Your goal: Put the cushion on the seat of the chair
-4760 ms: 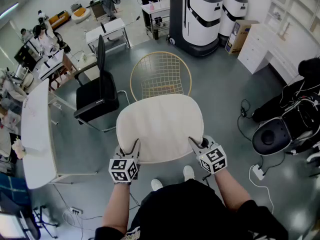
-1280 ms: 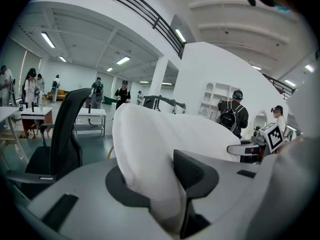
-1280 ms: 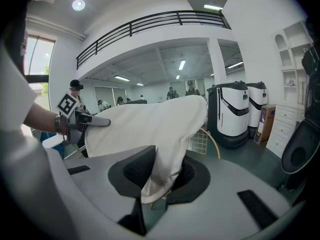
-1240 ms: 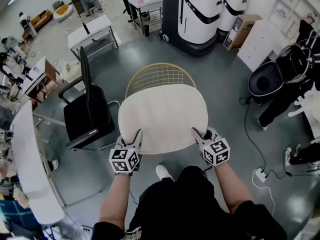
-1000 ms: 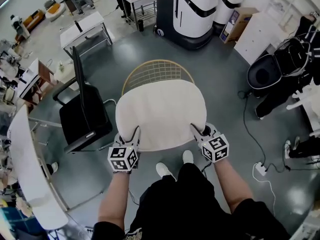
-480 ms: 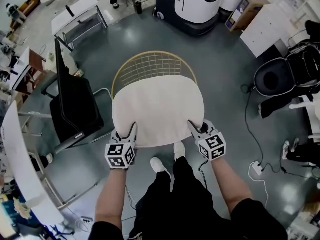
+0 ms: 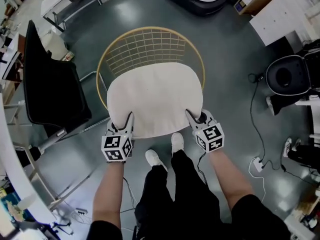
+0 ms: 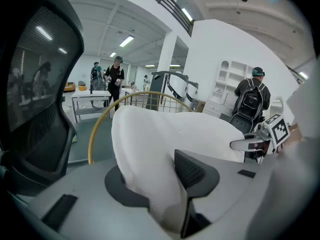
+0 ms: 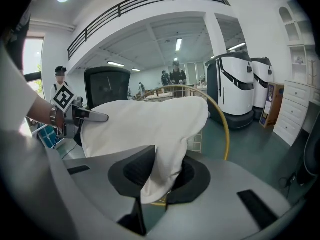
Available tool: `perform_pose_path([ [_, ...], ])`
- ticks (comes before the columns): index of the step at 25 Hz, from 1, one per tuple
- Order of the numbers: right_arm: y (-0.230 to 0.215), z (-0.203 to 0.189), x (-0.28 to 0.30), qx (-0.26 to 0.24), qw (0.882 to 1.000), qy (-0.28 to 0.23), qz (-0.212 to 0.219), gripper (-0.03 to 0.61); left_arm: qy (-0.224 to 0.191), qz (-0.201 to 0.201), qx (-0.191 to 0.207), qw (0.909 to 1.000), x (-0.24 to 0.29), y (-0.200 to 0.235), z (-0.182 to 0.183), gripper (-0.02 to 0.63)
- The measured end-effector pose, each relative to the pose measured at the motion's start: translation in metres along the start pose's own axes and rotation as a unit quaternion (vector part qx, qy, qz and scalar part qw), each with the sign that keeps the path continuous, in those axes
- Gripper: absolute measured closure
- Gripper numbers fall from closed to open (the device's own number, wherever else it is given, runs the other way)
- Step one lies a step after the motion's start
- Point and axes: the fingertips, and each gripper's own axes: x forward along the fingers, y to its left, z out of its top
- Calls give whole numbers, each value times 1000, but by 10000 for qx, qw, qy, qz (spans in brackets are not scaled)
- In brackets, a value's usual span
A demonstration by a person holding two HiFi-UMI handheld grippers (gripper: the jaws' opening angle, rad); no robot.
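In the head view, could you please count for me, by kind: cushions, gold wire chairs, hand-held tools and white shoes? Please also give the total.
cushion: 1
gold wire chair: 1
tools: 2, left tool and right tool, both gripping the cushion
white shoes: 2
Total: 6

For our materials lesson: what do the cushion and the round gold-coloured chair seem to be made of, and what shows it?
The cushion: probably soft cream fabric, matte; it folds and droops where pinched. The chair: likely thin metal wire with a gold-coloured finish; an open grid inside a round hoop. Painted or plated, I cannot tell.
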Motion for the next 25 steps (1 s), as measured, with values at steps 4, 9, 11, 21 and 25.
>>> perform_pose_path([
  [4,-6,-35,20,-17,9997,234,56,497,167,-22,-28,9999,19,4,-35,448],
  [9,-20,-72,58,82,9990,436,-2,497,374,-7,-49,9993,60,19,-71,446],
  [11,-26,-82,73,94,9988,485,-28,497,464,52,-65,9989,77,26,-82,442],
  [21,-32,-118,120,301,9955,797,-407,499,812,484,160,9954,113,69,-109,334],
  [25,-41,-129,131,379,9934,918,-573,499,969,871,450,9905,119,78,-116,308],
])
